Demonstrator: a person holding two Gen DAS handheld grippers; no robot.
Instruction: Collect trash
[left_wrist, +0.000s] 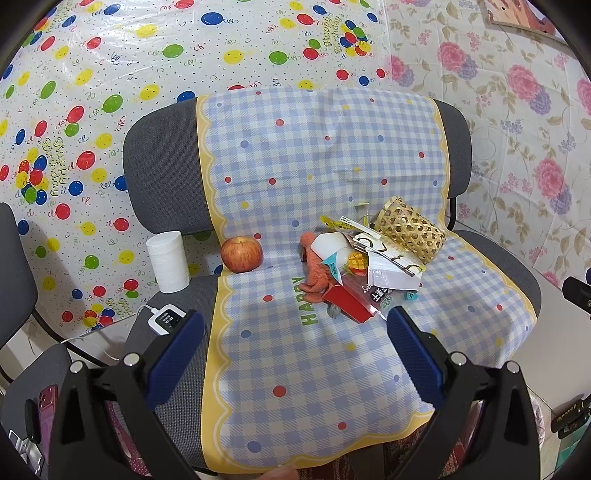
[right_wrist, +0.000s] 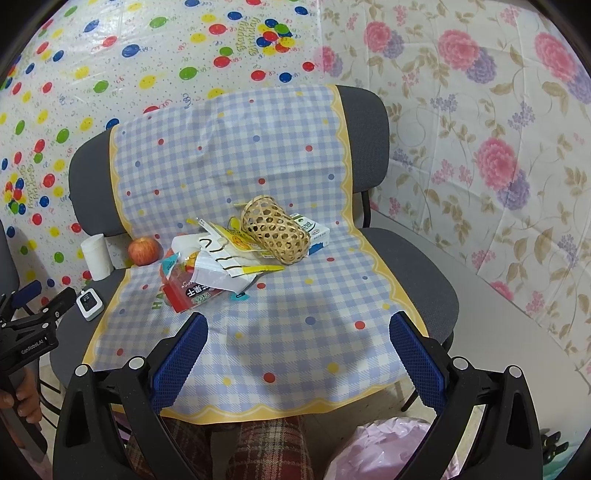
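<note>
Right gripper (right_wrist: 297, 334) open, wrapper pile (right_wrist: 210, 269) ahead-left.

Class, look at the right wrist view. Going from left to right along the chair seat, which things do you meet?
Paper roll → apple → red snack packet → woven basket → white and green carton.

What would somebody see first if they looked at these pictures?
Probably the messy pile of snack wrappers in the middle of the checked cloth on the chair, with a woven basket lying on its side right behind it. A red apple sits to the pile's left.
</note>
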